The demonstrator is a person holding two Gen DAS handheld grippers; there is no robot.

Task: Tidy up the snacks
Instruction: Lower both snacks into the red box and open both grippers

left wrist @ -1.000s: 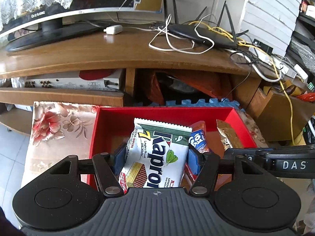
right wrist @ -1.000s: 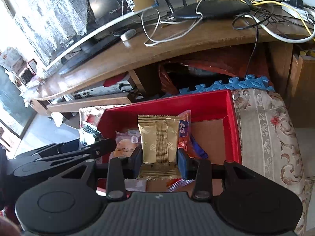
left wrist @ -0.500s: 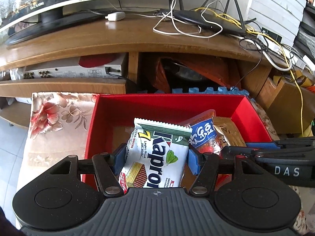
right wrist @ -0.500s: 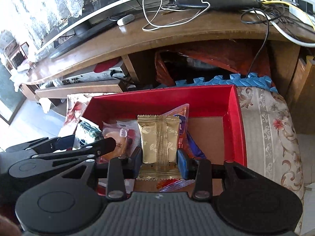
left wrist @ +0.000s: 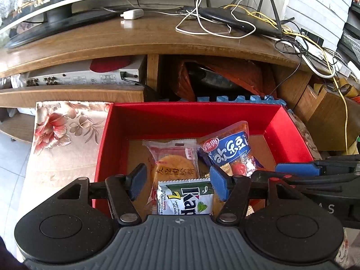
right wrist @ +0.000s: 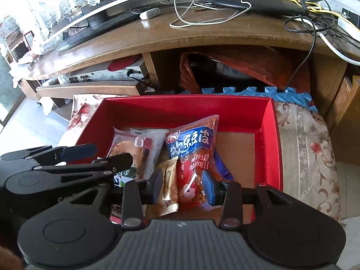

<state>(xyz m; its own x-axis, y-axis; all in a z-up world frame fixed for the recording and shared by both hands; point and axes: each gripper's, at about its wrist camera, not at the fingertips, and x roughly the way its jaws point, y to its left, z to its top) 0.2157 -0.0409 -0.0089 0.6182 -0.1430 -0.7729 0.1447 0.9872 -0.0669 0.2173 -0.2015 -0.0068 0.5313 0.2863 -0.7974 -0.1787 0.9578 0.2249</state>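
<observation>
A red box [left wrist: 191, 121] [right wrist: 180, 110] holds several snack packets. My left gripper [left wrist: 177, 183] [right wrist: 108, 155] hangs open over its near left part. The white and green wafer packet [left wrist: 186, 200] lies loose below it, clear of both pads, on a round-cake packet [left wrist: 173, 166] [right wrist: 132, 148]. My right gripper [right wrist: 182, 187] [left wrist: 267, 171] is open over the box's middle. The gold packet [right wrist: 168, 184] lies tilted beneath it beside the left pad, with a gap to the right pad. It rests against a red and blue snack bag [right wrist: 193, 144] [left wrist: 227, 148].
The box sits on a floral cloth [left wrist: 65, 135] [right wrist: 310, 135]. Behind it runs a wooden TV stand [left wrist: 135, 38] with a monitor, a router [left wrist: 238, 20] and loose cables. A blue foam mat [left wrist: 243, 99] edges the box's far side. The box's right floor is bare cardboard [right wrist: 236, 153].
The wafer packet has left the left jaws and the gold packet has left the right jaws. Both now lie in the box. The round-cake packet has come into the left wrist view.
</observation>
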